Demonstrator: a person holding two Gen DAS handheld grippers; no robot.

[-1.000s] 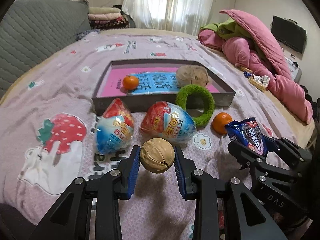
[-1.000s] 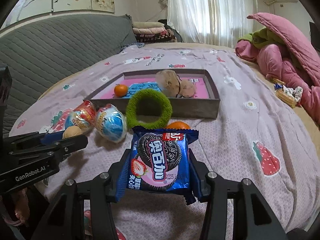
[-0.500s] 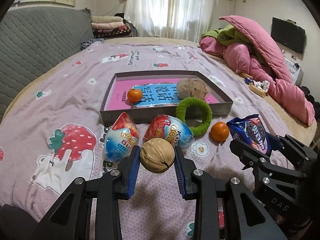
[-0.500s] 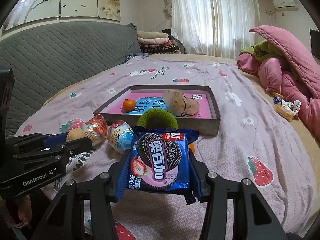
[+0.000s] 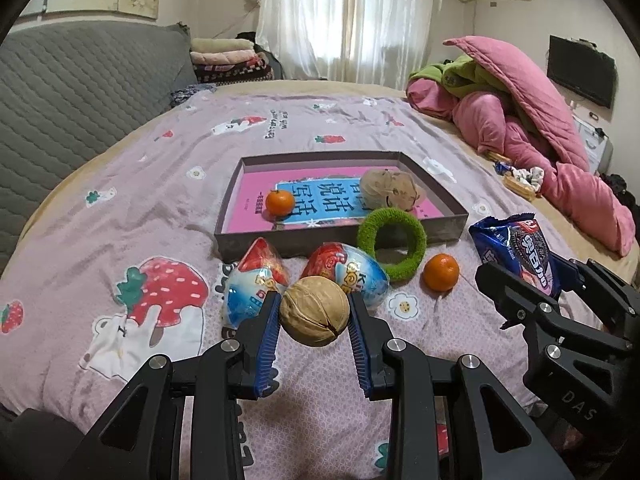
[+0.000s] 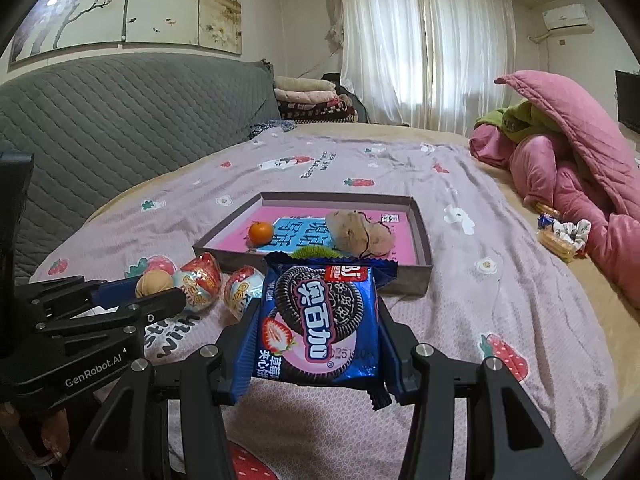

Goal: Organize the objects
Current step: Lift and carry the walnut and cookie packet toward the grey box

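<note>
My left gripper (image 5: 314, 310) is shut on a tan walnut (image 5: 315, 310), held above the bedspread. My right gripper (image 6: 318, 320) is shut on a blue cookie packet (image 6: 319, 322); the same packet (image 5: 520, 252) shows at the right of the left wrist view. Ahead lies a shallow grey box (image 5: 452, 208) with a pink book inside, holding a small orange (image 5: 280, 203) and a brownish lump (image 5: 390, 189). In front of the box lie two foil-wrapped eggs (image 5: 256, 284) (image 5: 352, 268), a green fuzzy ring (image 5: 392, 242) leaning on the box wall, and another orange (image 5: 441, 272).
Everything rests on a bed with a lilac strawberry-print cover (image 5: 160, 184). A grey quilted headboard (image 6: 120, 120) runs along the left. A heap of pink and green bedding (image 5: 540, 140) lies at the right, with small wrapped snacks (image 6: 560, 236) beside it.
Both grippers have risen with their loads, so the box, eggs and ring sit lower and smaller in view. Neither grip has changed.
</note>
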